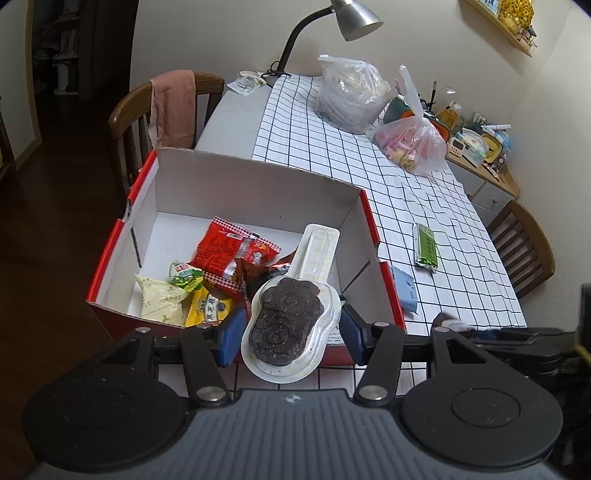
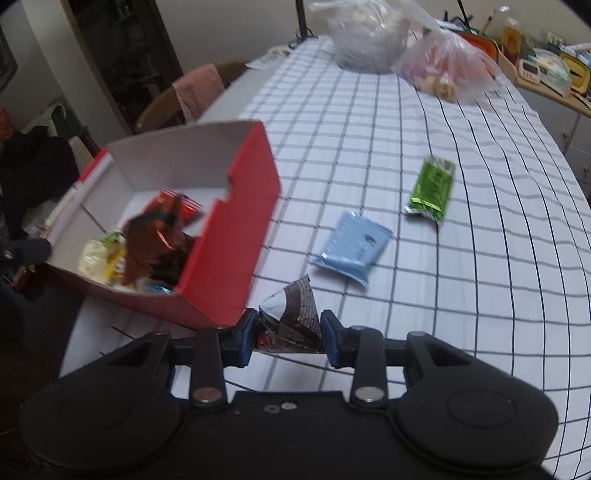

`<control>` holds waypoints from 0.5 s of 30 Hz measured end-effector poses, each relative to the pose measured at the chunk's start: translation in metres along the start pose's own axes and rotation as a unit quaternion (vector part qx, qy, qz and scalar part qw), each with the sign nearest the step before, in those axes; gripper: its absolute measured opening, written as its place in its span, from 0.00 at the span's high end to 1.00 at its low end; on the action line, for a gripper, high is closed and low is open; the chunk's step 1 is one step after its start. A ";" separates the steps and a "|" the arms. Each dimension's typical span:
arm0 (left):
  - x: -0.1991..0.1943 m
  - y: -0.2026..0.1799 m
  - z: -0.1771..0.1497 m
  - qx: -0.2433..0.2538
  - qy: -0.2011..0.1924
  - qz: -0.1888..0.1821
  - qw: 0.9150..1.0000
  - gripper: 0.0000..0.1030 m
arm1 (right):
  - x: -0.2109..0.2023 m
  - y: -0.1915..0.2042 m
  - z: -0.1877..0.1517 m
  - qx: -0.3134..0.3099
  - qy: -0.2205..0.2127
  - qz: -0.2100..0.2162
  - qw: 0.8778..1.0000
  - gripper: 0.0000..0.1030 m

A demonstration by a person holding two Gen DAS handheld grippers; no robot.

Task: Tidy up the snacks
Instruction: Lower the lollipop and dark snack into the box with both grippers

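A red cardboard box (image 1: 255, 184) with white inner walls stands on the checked tablecloth and holds several snack packets. My left gripper (image 1: 288, 334) is shut on a clear blister pack with a dark brown pop (image 1: 286, 325), held above the box's near wall. My right gripper (image 2: 288, 334) is shut on a small brown snack packet (image 2: 295, 317), lifted off the cloth just right of the box (image 2: 236, 229). A blue packet (image 2: 352, 245) and a green packet (image 2: 432, 188) lie on the cloth beyond it. Both also show in the left wrist view, blue packet (image 1: 404, 291) and green packet (image 1: 426, 247).
Two plastic bags (image 1: 354, 96) (image 1: 413, 144) sit at the table's far end near a desk lamp (image 1: 332, 22). Wooden chairs stand at the left (image 1: 162, 107) and right (image 1: 524, 247). A cluttered side shelf (image 1: 476, 147) runs along the wall.
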State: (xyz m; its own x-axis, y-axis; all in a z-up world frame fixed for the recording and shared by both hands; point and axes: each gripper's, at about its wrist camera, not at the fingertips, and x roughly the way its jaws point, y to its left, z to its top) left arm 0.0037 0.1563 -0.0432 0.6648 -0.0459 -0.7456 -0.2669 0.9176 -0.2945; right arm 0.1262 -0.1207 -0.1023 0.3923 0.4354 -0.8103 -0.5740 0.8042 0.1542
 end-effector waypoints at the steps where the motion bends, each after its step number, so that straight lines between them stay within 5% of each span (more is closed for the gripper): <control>1: -0.002 0.001 0.001 -0.001 -0.002 0.002 1.000 0.47 | -0.004 0.004 0.004 -0.004 -0.006 0.003 1.000 0.66; 15: 0.002 0.040 0.032 -0.011 -0.003 0.042 0.999 0.47 | 0.013 0.076 0.055 -0.062 -0.023 0.034 0.997 0.66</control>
State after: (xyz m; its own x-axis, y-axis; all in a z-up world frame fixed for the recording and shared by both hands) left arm 0.0174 0.2053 -0.0372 0.6427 0.0337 -0.7653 -0.3381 0.9089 -0.2440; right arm 0.1278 -0.0317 -0.0702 0.3812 0.5072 -0.7729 -0.6839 0.7172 0.1334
